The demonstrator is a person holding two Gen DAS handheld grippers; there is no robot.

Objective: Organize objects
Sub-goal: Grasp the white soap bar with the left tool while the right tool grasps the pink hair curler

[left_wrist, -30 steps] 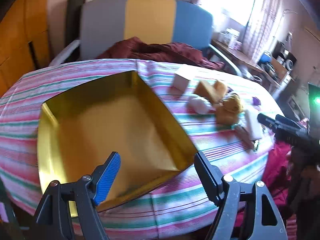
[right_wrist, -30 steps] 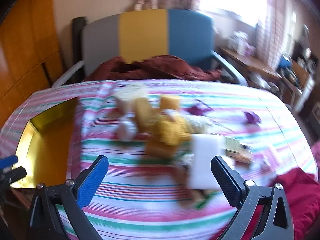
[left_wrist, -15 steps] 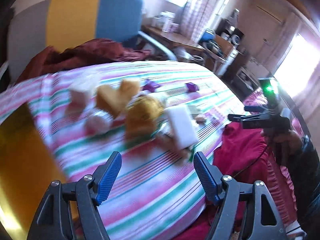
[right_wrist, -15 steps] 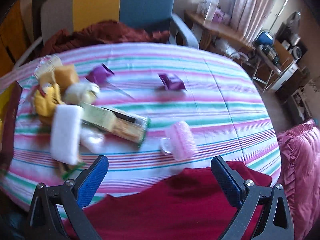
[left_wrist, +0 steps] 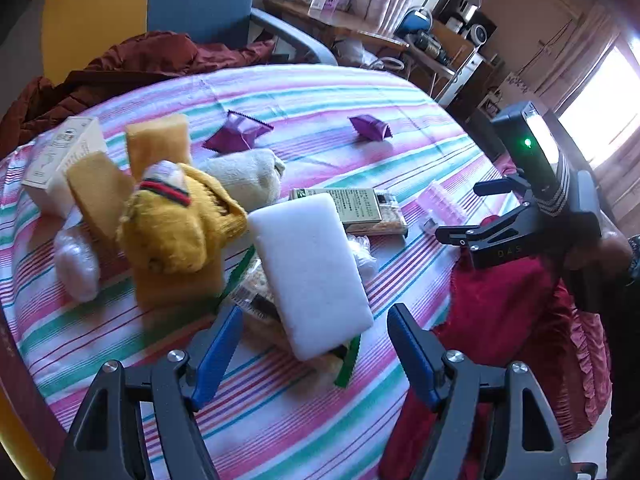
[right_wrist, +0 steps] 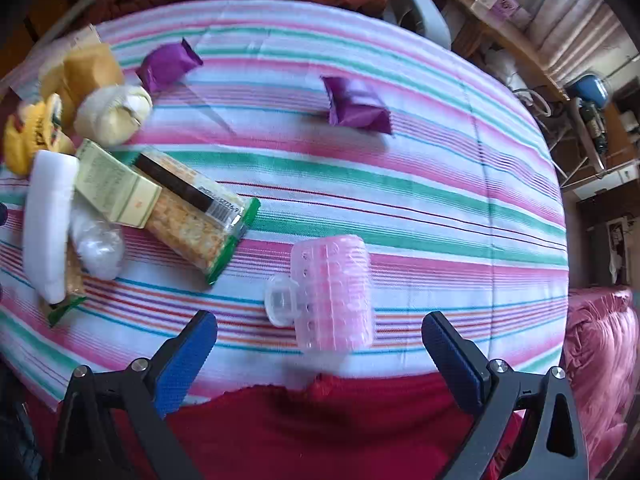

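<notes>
A pile lies on the striped tablecloth [left_wrist: 320, 92]: a white foam block [left_wrist: 312, 272], a yellow knitted toy [left_wrist: 176, 220], tan sponges [left_wrist: 158, 140], a cream cloth roll [left_wrist: 244, 176] and a green-labelled box [left_wrist: 352, 208]. My left gripper [left_wrist: 314, 332] is open, above the near end of the foam block without touching it. A pink hair roller [right_wrist: 332, 292] lies near the table's front edge. My right gripper [right_wrist: 320, 328] hangs open just short of it, its fingers wider than the roller. In the left wrist view the right gripper [left_wrist: 468, 212] is at the right.
Two purple wrappers [right_wrist: 168, 64] [right_wrist: 356, 100] lie farther back. A cracker pack [right_wrist: 192, 216] and a white plastic bag [right_wrist: 98, 244] sit left of the roller. Red cloth [right_wrist: 320, 420] hangs at the front edge. A sliver of the gold tray [left_wrist: 12, 444] shows bottom left.
Both grippers swung right and tilted down, away from the gold tray. The left now looks at the pile, the right at the pink roller. Both stayed open.
</notes>
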